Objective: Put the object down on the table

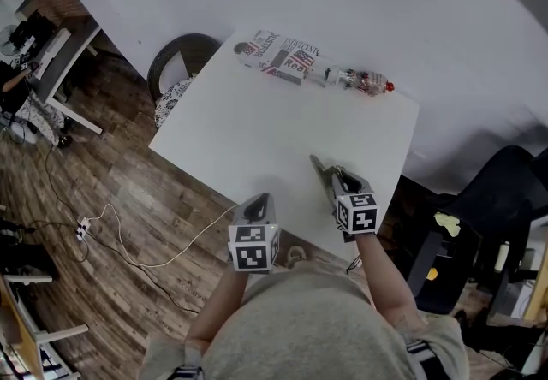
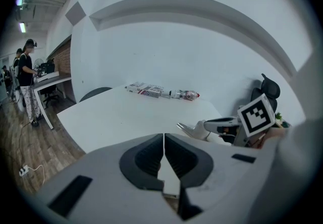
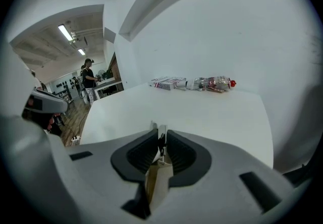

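Observation:
My right gripper (image 1: pixel 331 177) hovers over the near right part of the white table (image 1: pixel 257 121), shut on a thin flat tan card (image 3: pixel 157 180). The card stands on edge between the jaws, and its tip (image 1: pixel 315 163) pokes out ahead of them. In the left gripper view the same gripper (image 2: pixel 202 128) shows at right, with the card's tip (image 2: pixel 182 127) forward. My left gripper (image 1: pixel 259 203) is at the table's near edge. Its jaws (image 2: pixel 164 140) are shut with nothing between them.
A printed flat pack (image 1: pixel 278 53) and a lying plastic bottle with a red cap (image 1: pixel 360 80) rest along the table's far edge. A dark round chair (image 1: pixel 175 62) stands at the far left corner and a black office chair (image 1: pixel 505 198) at right. A white cable (image 1: pixel 128 241) trails on the wood floor.

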{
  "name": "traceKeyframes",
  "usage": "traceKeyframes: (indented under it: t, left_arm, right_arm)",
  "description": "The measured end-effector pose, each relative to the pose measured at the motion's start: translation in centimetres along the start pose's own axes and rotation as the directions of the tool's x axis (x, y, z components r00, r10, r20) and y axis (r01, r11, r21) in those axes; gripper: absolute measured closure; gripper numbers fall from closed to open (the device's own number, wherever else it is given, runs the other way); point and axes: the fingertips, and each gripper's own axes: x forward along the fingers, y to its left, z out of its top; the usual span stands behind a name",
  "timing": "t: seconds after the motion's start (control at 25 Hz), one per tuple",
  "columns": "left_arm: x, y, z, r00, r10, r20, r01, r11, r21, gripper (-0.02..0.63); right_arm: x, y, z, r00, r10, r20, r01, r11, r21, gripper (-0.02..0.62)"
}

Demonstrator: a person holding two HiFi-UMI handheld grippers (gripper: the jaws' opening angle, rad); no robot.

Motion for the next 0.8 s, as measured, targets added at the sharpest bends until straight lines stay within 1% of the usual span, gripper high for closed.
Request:
traceKeyframes:
  t: [0.36,0.56,0.8]
  left_arm:
    - [-0.1,0.0,-0.1,1.000,-0.002,-0.003,0.002,1.000,0.007,0.595]
    - [-0.4,-0.1,0.0,1.000,-0.004,-0.004,0.004,1.000,0.012,0.595]
    - [-0.9,-0.1,-0.3,1.000,-0.010,-0.001,0.010,1.000,0.015,0.595]
  right_arm:
    - [0.6,-1.4,-0.8,1.000,-0.018,-0.014,0.019,0.999,0.042,0.520]
    - [0.7,-1.7,-0.7,0.999,-0.041,-0.014,0.041,0.999,0.002,0.515]
    - [0.7,-1.7,-0.7,0.998,-0.054,-0.012,0.054,0.998,0.025,0.514]
